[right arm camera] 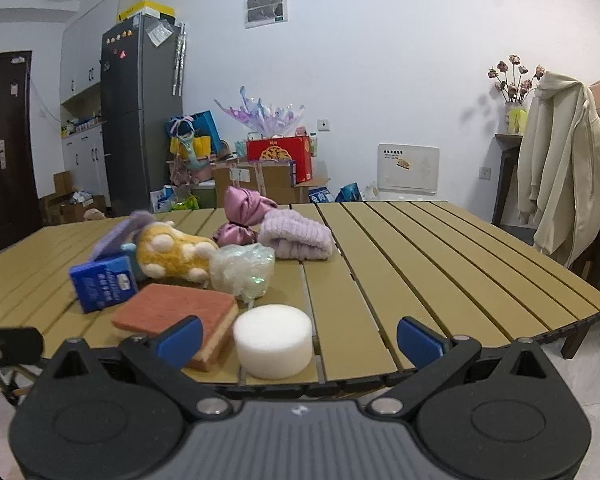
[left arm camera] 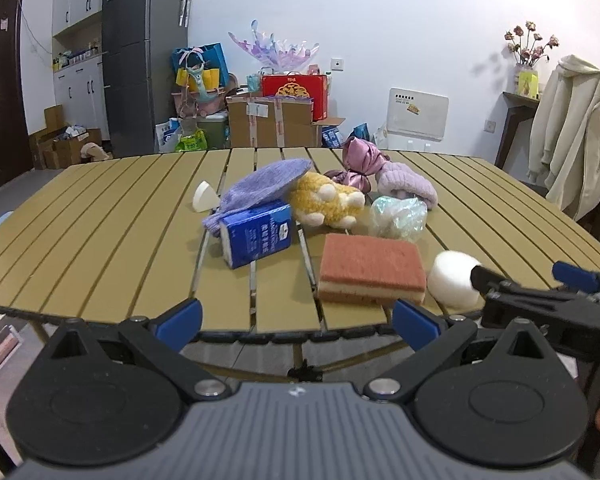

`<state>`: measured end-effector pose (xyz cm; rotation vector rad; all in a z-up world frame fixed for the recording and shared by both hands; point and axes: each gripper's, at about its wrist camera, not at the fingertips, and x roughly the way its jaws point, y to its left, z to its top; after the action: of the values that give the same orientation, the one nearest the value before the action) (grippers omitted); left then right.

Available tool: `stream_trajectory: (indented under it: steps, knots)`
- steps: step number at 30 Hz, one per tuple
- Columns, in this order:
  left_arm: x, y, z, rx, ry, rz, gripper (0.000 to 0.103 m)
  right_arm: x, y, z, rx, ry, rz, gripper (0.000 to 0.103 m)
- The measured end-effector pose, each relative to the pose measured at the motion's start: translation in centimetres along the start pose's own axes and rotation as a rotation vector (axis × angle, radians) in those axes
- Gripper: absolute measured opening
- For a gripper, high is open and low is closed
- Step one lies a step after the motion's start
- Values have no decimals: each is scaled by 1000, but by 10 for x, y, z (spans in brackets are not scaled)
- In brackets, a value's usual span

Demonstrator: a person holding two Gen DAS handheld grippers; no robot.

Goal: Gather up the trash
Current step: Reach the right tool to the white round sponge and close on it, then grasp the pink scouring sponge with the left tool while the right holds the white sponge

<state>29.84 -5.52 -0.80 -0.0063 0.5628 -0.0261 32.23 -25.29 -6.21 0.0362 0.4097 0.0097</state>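
A pile lies on the slatted table (left arm camera: 100,240): a blue carton (left arm camera: 258,234), an orange sponge (left arm camera: 372,274), a white foam puck (left arm camera: 454,284), crumpled clear plastic (left arm camera: 398,216), a yellow plush (left arm camera: 326,202), a purple cloth (left arm camera: 266,188), pink cloths (left arm camera: 406,184) and a white wedge (left arm camera: 204,196). My left gripper (left arm camera: 296,322) is open and empty at the near table edge, in front of the carton and sponge. My right gripper (right arm camera: 300,338) is open and empty, with the puck (right arm camera: 274,340) between its fingers at the table edge; the sponge (right arm camera: 176,314) lies just to the left.
The table (right arm camera: 440,264) stretches bare to the right of the pile. A cream jacket (right arm camera: 560,184) hangs on a chair at the right. Boxes (left arm camera: 272,120), bags and a fridge (left arm camera: 144,56) stand behind the table. The right gripper's fingers (left arm camera: 572,276) show at the left view's right edge.
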Motion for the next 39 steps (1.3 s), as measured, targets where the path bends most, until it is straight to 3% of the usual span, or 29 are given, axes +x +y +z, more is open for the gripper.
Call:
stream_trajectory:
  steps: [3,7,14,20,24,39]
  knots:
    - [15,-2,4,14,-14,10,103,21,-1,-3,10,11,-22,103]
    - [33,2,9,5,-29,4,103,45,-2,-8,31,37,19,103]
    - [58,16,11,-15,-37,-31,103,74,10,-16,-25,70,34,99]
    - [68,19,12,-27,-10,-45,103,88,13,-13,-13,70,59,84]
    - [71,14,11,-37,-4,-50,103,86,15,-12,-25,59,65,57]
    - [89,-16,11,0,55,-96,103,72,-25,-4,49,40,70,56]
